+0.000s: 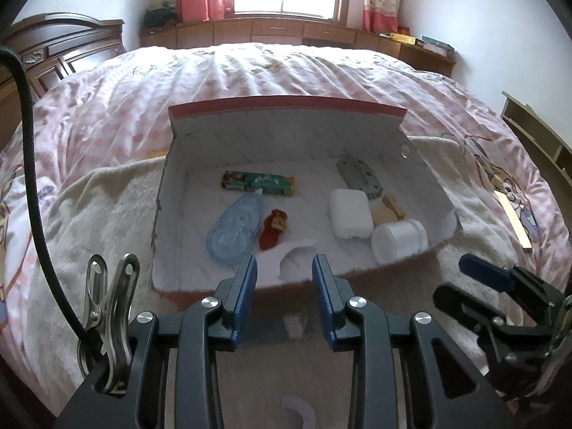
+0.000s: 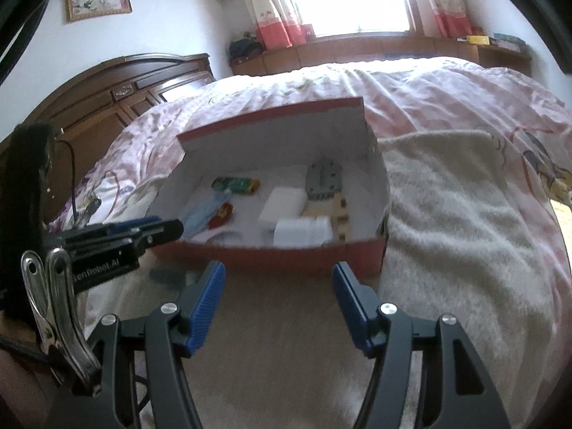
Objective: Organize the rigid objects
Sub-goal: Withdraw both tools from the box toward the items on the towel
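Left wrist view showed the left gripper [image 1: 285, 275] nearest, pitched down at the box's [image 1: 422, 164] front wall, jaws partly apart and holding nothing. Right of it, the right gripper [image 2: 279, 286] stood wider, also empty, before the same wall. Inside the box lay the white jar [image 1: 400, 241], white case [image 1: 348, 212], blue tape dispenser [image 1: 234, 228], red figure [image 1: 273, 230], green pack [image 1: 257, 182] and grey plate [image 1: 359, 175]. With all 6 seemingly stowed, I'd judge the next step was closing the raised lid [image 1: 286, 121] beyond, lifting each gripper clear of the wall first.
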A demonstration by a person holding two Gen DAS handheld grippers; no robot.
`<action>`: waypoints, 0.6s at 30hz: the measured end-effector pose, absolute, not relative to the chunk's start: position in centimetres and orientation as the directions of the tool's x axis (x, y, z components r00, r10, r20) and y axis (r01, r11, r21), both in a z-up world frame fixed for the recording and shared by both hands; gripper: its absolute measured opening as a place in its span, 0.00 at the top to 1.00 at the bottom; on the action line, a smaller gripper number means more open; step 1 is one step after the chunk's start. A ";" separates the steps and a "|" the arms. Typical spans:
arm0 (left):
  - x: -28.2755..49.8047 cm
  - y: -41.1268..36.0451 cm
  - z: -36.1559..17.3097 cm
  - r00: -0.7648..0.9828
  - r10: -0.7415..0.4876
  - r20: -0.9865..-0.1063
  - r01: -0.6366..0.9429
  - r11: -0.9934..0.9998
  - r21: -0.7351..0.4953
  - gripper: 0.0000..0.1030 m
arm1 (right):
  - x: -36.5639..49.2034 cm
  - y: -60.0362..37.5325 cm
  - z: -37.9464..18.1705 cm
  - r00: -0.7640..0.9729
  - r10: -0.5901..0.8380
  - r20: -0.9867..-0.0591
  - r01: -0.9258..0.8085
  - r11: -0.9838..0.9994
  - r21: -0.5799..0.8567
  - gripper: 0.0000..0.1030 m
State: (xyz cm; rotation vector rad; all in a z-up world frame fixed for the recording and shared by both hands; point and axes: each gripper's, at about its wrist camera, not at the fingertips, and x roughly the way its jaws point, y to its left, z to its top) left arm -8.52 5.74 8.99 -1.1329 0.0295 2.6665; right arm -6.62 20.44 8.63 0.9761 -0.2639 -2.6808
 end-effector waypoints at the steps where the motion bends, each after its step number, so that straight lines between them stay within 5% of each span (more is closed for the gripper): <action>1: -8.2 5.7 9.0 -0.669 0.215 -0.711 -0.231 -0.970 -0.076 0.68 | -6.3 20.4 8.5 -0.731 -0.319 -0.603 0.196 -0.945 0.263 0.36; 18: -2.9 3.8 7.9 -0.658 0.204 -0.724 -0.204 -0.975 -0.089 0.68 | -1.4 18.0 6.7 -0.659 -0.356 -0.663 0.244 -0.935 0.259 0.36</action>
